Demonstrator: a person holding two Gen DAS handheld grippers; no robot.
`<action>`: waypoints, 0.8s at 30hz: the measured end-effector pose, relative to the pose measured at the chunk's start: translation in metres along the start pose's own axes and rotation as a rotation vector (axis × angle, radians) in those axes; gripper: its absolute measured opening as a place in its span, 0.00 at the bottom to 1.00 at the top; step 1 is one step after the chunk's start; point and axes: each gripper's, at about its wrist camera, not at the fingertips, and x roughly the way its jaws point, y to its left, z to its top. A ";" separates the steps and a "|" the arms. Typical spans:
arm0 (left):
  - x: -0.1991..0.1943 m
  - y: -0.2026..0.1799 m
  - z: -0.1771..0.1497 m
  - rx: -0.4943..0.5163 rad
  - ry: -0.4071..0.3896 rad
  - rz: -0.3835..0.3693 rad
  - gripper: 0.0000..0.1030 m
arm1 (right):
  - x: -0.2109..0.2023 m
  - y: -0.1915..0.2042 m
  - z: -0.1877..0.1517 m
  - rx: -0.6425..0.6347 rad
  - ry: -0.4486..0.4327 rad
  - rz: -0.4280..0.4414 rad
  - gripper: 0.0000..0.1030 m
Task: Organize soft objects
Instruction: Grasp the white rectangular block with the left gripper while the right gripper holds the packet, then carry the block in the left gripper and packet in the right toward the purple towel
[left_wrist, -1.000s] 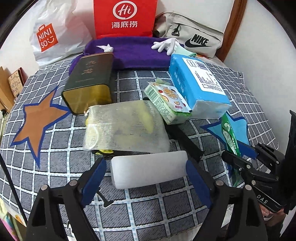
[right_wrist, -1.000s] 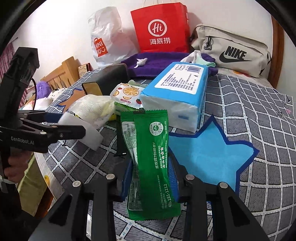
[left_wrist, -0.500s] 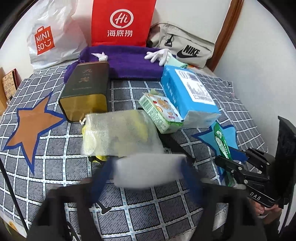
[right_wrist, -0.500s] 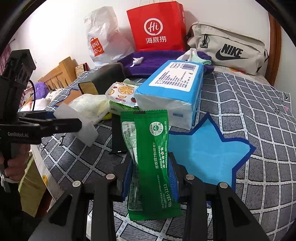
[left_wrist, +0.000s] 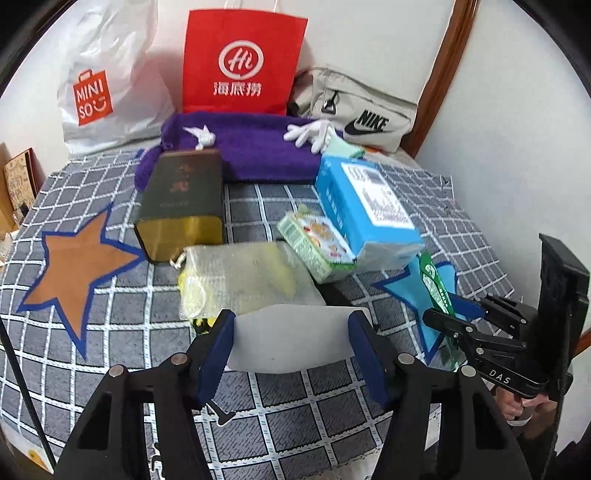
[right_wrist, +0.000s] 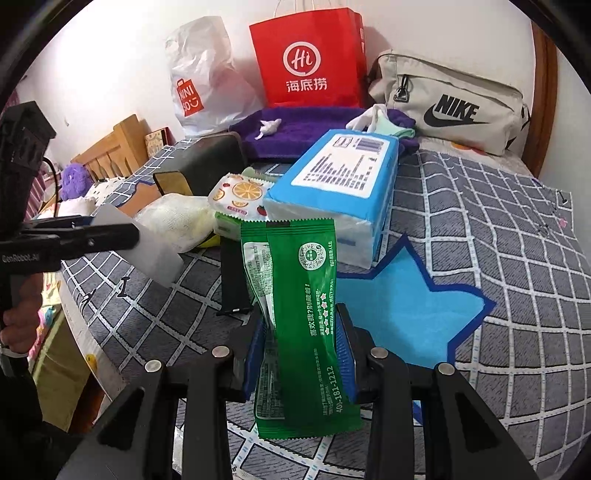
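The left tongs (left_wrist: 291, 345) are clamped across a white translucent soft block (left_wrist: 290, 338), held clear above the near part of the grey checked cloth (left_wrist: 122, 314). The right tongs (right_wrist: 301, 350) are clamped on the lower half of a green foil sachet pack (right_wrist: 301, 314), which stands upright above the near edge of the blue star patch (right_wrist: 399, 314).

**Hazards**
- The white block bows between the pads. Judged risk: excess squeeze buckles it further and it pops free; a slack grip lets it rotate and drop.
- The green pack is pinched on slick film with its upper half unsupported. It may slide down through the pads or fold over when swung.
- Both tools work near each other at the near edge. A crossing move could bring them into contact.
- The fruit-printed wipes pack (left_wrist: 314, 242) leans under the blue-and-white tissue pack (left_wrist: 365, 214). A knock to either may shift both.
- The mesh drawstring pouch with yellow contents (left_wrist: 240, 275) lies just beyond the left tongs; low travel could snag its cord.
- A black strap-like strip (right_wrist: 232, 273) lies on the cloth just left of the green pack. It could catch a descending finger.

**Edges and open room**
- The near edge of the cloth lies just below both tools; anything released there may fall off.
- The centre is crowded: the dark green and gold tin box (left_wrist: 181, 206) and the pouch sit close, and the pouch reaches the wipes pack.
- The purple plush towel (left_wrist: 255, 147) closes the far side.
- Open cloth lies at left around the orange star patch (left_wrist: 77, 266), and at right beyond the blue star patch.
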 end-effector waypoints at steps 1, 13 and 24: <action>-0.003 0.001 0.002 -0.004 -0.007 0.000 0.59 | -0.002 -0.001 0.002 0.004 -0.003 0.003 0.34; -0.029 0.021 0.033 -0.078 -0.092 0.016 0.59 | -0.018 0.001 0.047 -0.002 -0.054 -0.016 0.34; -0.051 0.041 0.066 -0.129 -0.160 -0.005 0.59 | -0.014 0.000 0.095 -0.018 -0.078 -0.019 0.34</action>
